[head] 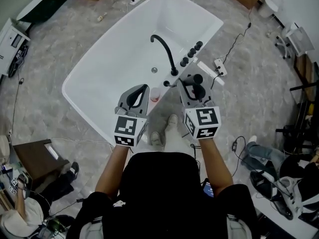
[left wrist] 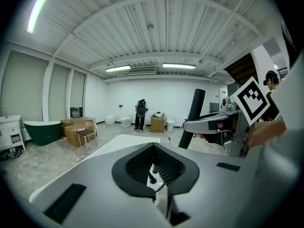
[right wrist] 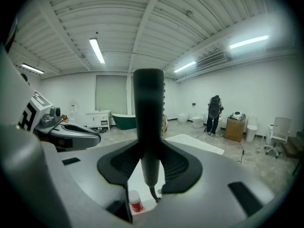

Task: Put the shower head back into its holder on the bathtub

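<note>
Black shower head [right wrist: 148, 108] is standing upright, head end above the right tool [right wrist: 150, 159] clamping it; left tool [left wrist: 153, 151] closed.

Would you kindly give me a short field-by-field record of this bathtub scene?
place: white bathtub with a black faucet; a person stands at its side
right gripper: shut on the black shower head, handle between the jaws
left gripper: shut, nothing in it
task state: shower head in the gripper, not yet put back
</note>
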